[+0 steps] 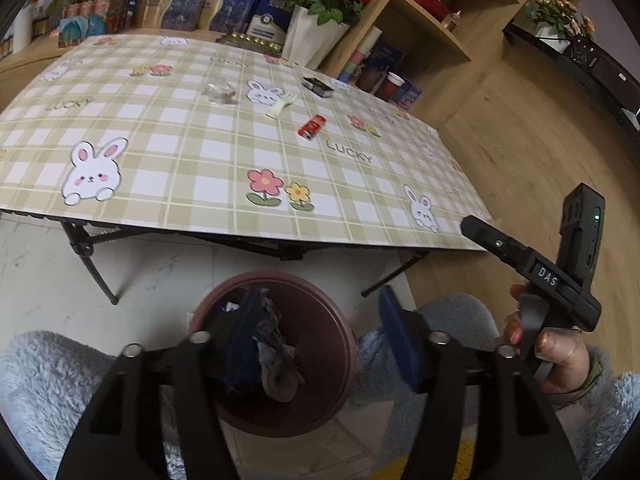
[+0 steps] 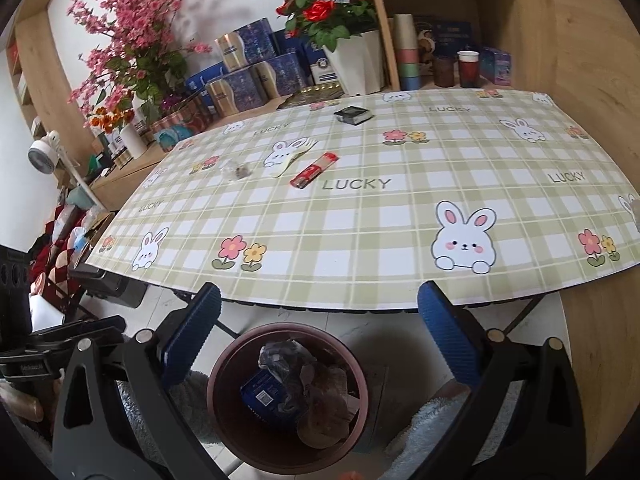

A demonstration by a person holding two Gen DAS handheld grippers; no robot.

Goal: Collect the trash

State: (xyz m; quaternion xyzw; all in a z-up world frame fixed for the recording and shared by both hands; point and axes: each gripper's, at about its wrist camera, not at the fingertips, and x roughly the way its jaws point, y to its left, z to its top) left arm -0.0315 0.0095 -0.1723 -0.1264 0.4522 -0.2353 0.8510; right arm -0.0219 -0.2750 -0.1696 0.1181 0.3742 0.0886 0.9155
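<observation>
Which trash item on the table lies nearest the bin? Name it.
The red wrapper beside the word LUCKY; the plastic fork, clear wrapper and dark packet lie farther back.

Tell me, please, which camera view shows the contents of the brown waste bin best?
The right wrist view: the waste bin sits unobstructed between the open fingers, showing a blue box and crumpled wrappers. In the left wrist view the bin is partly hidden behind a blurred left gripper finger, its contents indistinct.
</observation>
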